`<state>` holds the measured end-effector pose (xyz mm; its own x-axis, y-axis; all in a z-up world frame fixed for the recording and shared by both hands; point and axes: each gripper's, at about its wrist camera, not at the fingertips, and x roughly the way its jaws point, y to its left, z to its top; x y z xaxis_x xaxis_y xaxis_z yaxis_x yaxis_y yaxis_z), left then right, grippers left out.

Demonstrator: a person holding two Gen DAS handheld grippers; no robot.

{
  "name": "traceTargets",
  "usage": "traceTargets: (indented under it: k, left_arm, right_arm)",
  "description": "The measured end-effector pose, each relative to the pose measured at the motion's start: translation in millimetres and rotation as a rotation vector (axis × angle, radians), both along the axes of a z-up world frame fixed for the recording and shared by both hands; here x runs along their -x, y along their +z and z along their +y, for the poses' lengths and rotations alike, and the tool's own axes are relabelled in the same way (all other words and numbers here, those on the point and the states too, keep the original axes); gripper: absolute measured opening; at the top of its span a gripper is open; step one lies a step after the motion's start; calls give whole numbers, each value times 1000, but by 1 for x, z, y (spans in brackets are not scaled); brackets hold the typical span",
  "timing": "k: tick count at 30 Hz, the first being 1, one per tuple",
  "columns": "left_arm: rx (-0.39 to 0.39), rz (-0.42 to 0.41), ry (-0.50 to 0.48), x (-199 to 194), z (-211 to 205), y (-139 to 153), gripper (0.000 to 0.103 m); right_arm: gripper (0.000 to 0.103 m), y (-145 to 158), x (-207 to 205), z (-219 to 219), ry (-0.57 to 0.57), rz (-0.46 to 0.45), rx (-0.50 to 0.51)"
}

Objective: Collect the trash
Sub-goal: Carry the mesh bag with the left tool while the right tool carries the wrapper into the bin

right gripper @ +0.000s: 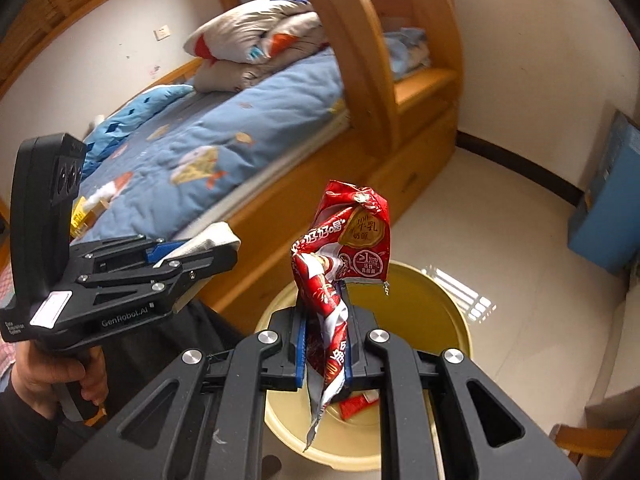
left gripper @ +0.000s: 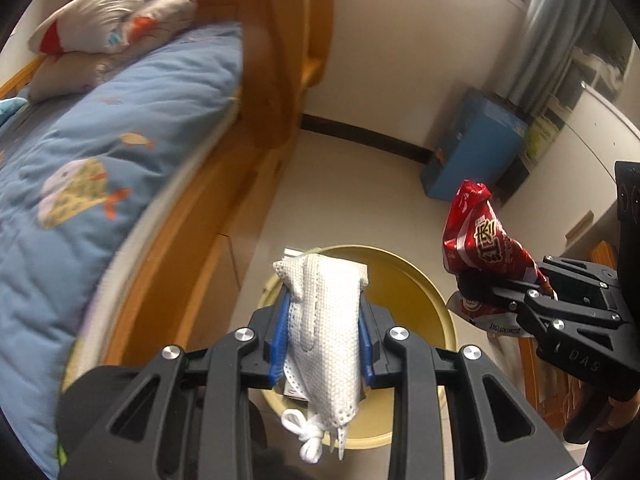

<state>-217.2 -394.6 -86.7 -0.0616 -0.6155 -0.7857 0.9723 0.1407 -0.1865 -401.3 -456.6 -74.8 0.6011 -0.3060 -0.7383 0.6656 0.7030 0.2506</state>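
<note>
Jaws clamp mask, wrapper (above yellow bin).

The left gripper bore "GenRobot.AI" on its side; the red snack wrapper carried Chinese print including "100%" and "乳"; its turned-out edge showed a string of digits, too small to read.

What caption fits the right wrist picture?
Right hand-held gripper pinching crumpled red snack wrapper above round yellow bin.
</note>
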Motion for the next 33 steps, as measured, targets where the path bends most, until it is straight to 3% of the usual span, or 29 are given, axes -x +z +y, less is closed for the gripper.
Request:
traceTargets:
  k: [9, 21, 28, 29, 30, 31, 33]
  left_arm:
    - [-60, -3, -67, 32, -17, -24, 29]
    - [-115, -10, -102, 46, -29, -41, 30]
    - [-127, -29, -89, 44, -31, -43, 34]
    - [-127, -31, -89, 43, -31, -44, 36]
    - [-125, -36, -83, 43, -31, -44, 44]
    - [-125, -41, -79, 42, -30, -44, 60]
    - [-117, -51, -66, 40, -29, -43, 80]
  right_arm:
    - [13, -16, 30, -3, -33, 19, -22]
    - [14, -29, 35, -9, -27, 50, -42]
    - [25, -34, 32, -12, -27, 83, -40]
    - [29, -34, 31, -11, -26, 86, -39]
    - [39, -34, 31, -11, -28, 90, -36]
    - [48, -34, 31, -11, -28, 94, -34]
    - [53, -34, 30, -10, -32, 107, -17]
